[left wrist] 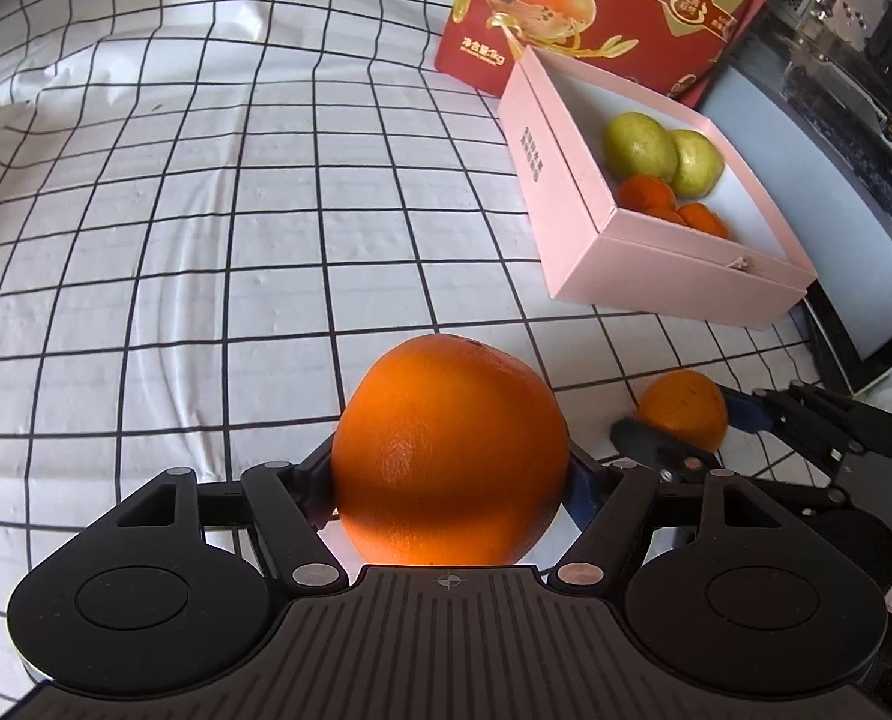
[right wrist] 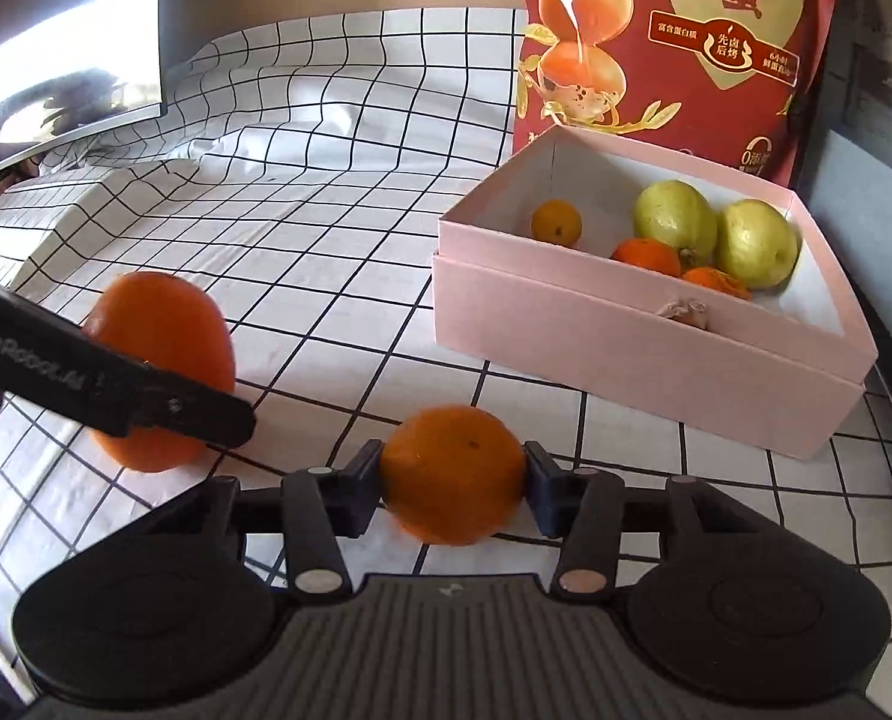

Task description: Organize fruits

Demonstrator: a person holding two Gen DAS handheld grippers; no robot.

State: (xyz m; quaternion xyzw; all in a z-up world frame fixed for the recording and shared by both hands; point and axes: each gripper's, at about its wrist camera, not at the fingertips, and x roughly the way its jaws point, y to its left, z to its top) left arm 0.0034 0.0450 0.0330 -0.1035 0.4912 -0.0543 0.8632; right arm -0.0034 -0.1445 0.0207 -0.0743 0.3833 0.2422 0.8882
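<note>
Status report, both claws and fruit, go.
Left claw shut on big orange. Right claw shut on small orange. Pink box ahead, path clear.

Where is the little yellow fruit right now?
The small yellow fruit sits inside the pink box, in its far left corner in the right wrist view, apart from the two green fruits to its right.
</note>
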